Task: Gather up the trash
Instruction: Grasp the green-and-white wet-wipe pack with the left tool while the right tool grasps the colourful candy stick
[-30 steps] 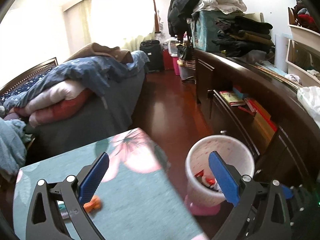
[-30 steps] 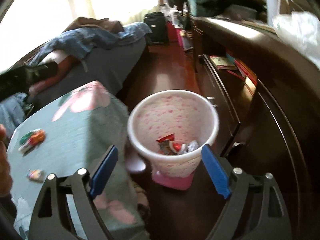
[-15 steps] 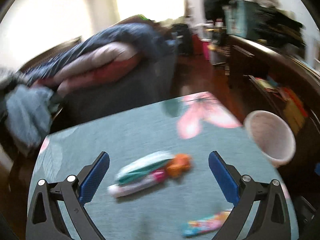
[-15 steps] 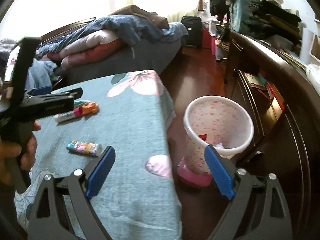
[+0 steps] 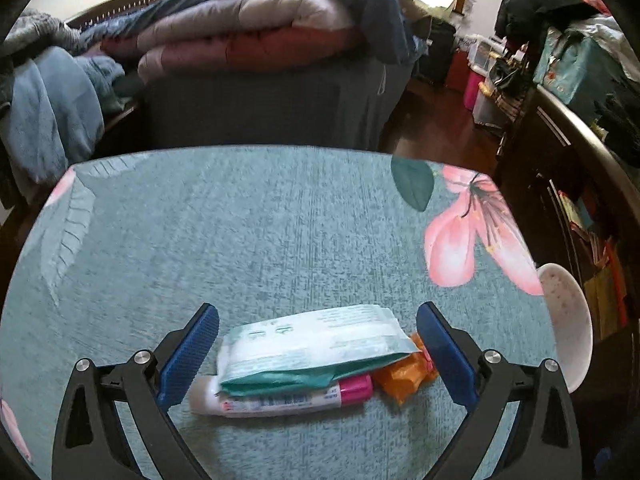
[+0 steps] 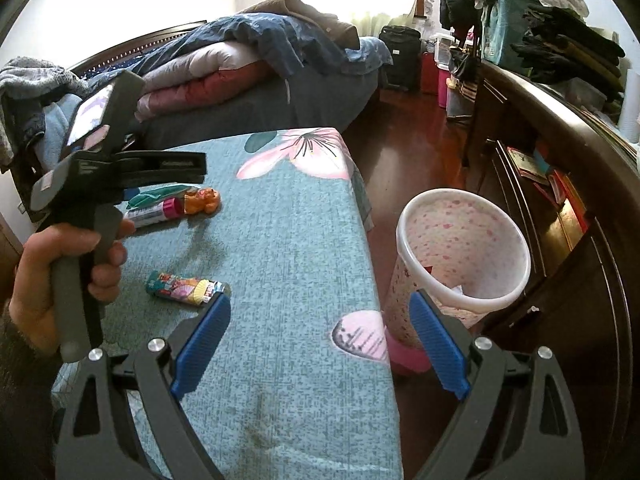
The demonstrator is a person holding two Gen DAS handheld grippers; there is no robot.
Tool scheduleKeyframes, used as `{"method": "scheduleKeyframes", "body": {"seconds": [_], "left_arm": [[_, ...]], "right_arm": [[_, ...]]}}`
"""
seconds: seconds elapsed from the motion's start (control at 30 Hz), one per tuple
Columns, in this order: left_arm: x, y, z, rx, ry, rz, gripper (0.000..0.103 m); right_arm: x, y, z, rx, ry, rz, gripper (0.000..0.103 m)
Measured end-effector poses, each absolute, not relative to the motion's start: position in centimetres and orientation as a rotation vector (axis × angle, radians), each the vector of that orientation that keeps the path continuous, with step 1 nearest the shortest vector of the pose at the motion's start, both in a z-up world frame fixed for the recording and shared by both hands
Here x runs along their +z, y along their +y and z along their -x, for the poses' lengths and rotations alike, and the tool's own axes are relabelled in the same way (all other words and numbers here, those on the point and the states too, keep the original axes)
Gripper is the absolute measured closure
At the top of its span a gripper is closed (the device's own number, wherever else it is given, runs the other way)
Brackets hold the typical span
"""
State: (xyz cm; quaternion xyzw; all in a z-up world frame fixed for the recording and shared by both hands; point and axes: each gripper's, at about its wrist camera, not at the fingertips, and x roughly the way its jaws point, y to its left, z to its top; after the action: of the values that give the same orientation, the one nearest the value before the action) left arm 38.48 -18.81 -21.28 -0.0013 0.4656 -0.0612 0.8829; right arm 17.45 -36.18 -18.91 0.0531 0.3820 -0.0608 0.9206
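On the near part of the teal flowered table cover (image 6: 288, 264), the right gripper (image 6: 320, 344) is held with its blue pads wide apart and nothing between them, its jaws having just been opening a little further; it is pointed downward over the table's right edge. To the right of the table, on the dark floor, a white bin with pink speckles (image 6: 460, 248) is stood on a pink base, and a few scraps of trash, one red and some white, can be made out at its bottom. On the left of the cover a colourful wrapper (image 6: 184, 287) is lain just beyond the right gripper's left pad. Farther off, a white tube with a pink cap (image 5: 280, 398), a pale green packet (image 5: 316, 344) resting on top of it and an orange wrapper (image 5: 404, 374) touching the cap end are gathered in a small heap. The left gripper (image 5: 318, 354) is gripped by a hand (image 6: 60, 268) at the left and tilted down over this heap, its pads set wide on either side, the left pad close to the tube's end; no clamping is seen. Beyond the table a bed piled with quilts (image 6: 224, 64) is seen.
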Motion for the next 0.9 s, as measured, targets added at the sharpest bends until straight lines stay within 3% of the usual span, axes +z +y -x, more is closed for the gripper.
{"method": "scheduleKeyframes", "body": {"seconds": [0.27, 0.4, 0.57, 0.9], "left_arm": [[-22.3, -18.4, -38.2, -0.096, 1.003, 0.037, 0.006], [-22.1, -18.1, -37.7, -0.091, 0.989, 0.034, 0.014], [-21.6, -16.6, -36.7, -0.157, 0.969, 0.097, 0.017], [-17.1, -12.1, -32.2, -0.218, 0.792, 0.097, 0.017]], "right_arm": [[-18.2, -36.9, -16.9, -0.122, 0.766, -0.139, 0.012], [-17.8, -36.9, -16.8, -0.117, 0.76, -0.148, 0.012], [-17.6, -36.0, -16.6, -0.1, 0.759, -0.133, 0.012], [-18.5, -32.8, -17.8, -0.042, 0.805, -0.102, 0.012]]}}
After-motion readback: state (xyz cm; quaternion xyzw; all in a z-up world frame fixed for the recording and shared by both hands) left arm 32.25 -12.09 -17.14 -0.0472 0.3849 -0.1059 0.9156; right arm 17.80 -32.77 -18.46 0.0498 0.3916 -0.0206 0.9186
